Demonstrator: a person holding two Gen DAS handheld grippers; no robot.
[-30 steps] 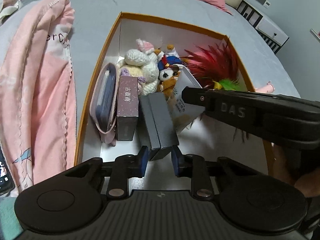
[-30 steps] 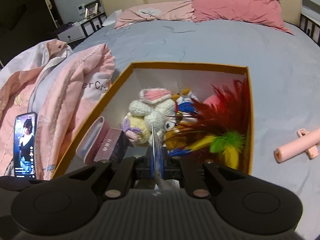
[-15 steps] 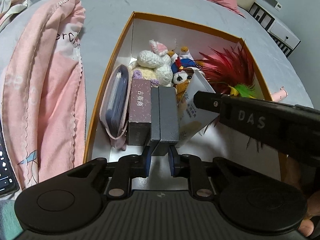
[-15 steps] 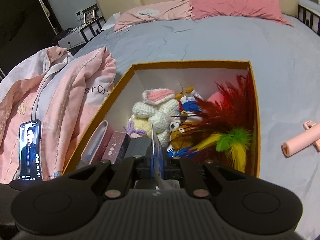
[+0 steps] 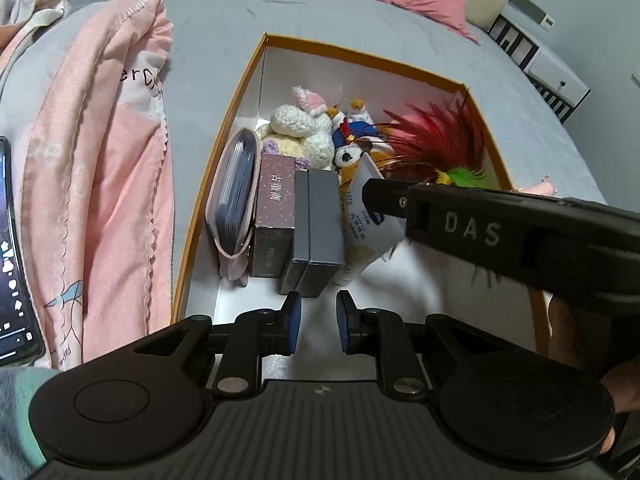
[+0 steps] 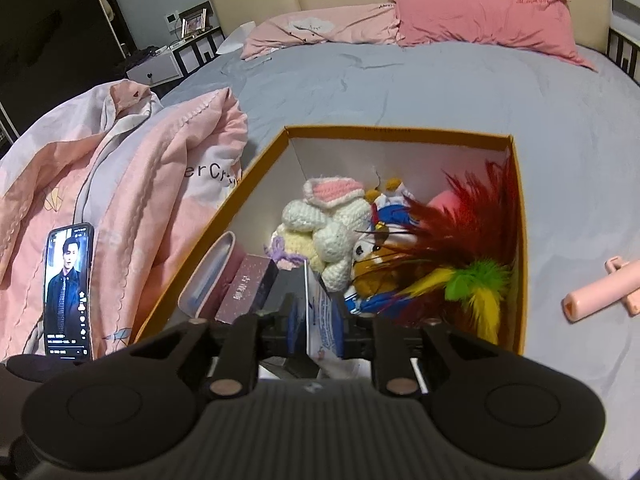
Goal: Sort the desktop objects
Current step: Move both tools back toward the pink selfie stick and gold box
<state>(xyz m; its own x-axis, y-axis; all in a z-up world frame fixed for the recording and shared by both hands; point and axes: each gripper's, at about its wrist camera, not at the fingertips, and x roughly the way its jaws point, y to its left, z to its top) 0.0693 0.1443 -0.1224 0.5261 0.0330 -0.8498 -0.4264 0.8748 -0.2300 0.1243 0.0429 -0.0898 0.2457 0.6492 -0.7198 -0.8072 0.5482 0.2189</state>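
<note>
Left wrist view: we are holding our left gripper [image 5: 316,322] apart and empty before the orange box [image 5: 244,92]; inside it, right of the dark case [image 5: 318,220], our right gripper [image 6: 318,316] is opening around the light, bendable white packet [image 5: 370,216], best pinched by its edge.

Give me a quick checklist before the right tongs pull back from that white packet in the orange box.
1. Right tongs letting go: ok, jaws opening, white packet between them.
2. Packet inside the orange box: ok.
3. Packet standing beside the dark grey box: not ok, it leans.
4. Left tongs out of the way: ok, open, nothing between the pads.
5. Feathers free of the right tongs: cannot tell.
</note>
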